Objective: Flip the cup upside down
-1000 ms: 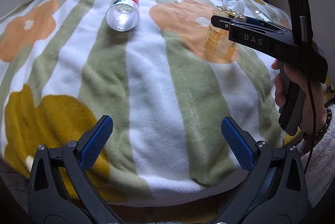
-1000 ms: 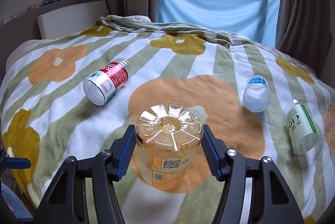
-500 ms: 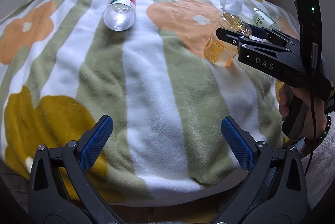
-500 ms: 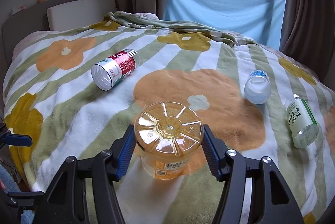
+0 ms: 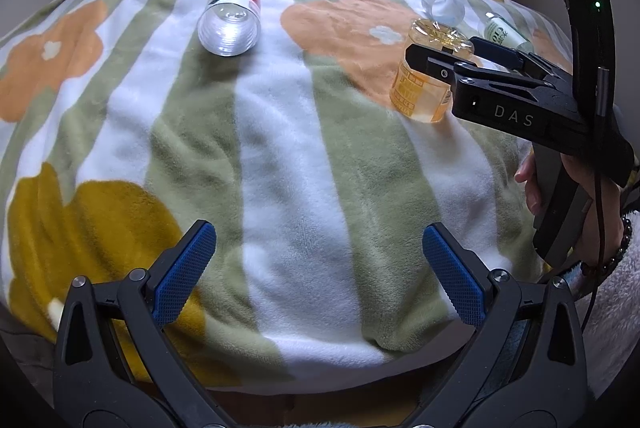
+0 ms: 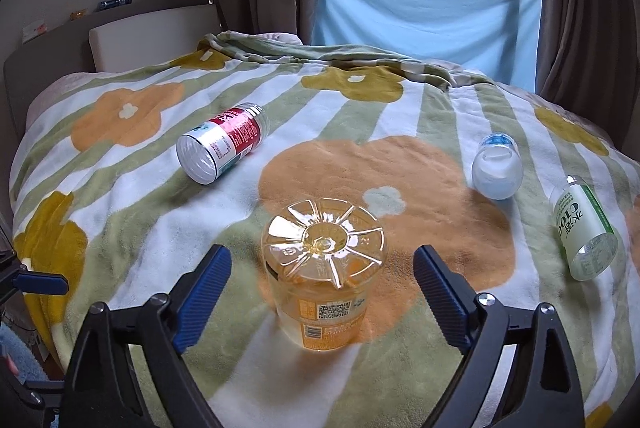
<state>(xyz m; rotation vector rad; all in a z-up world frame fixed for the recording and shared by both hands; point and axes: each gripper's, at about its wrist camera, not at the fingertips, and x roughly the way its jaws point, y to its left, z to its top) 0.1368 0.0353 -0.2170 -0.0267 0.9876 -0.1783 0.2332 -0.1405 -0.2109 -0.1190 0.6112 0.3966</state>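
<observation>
A clear orange-tinted cup [image 6: 322, 276] stands upside down on the flowered blanket, its ribbed base up. It also shows in the left wrist view [image 5: 430, 76]. My right gripper [image 6: 322, 302] is open, its blue pads [image 6: 204, 292] on either side of the cup with a clear gap to each. In the left wrist view the right gripper [image 5: 444, 58] reaches in from the right at the cup. My left gripper [image 5: 320, 278] is open and empty, low over the near edge of the blanket.
A red-labelled cup [image 6: 224, 148] lies on its side at the left. A small clear cup with a blue label [image 6: 498, 166] and a green-labelled one [image 6: 582, 228] lie at the right. The blanket [image 6: 160, 228] drops off at the near edge.
The right gripper opened and let go of the orange cup, which now stands on the blanket. The gripper has drawn back slightly. The left gripper has stayed put.
</observation>
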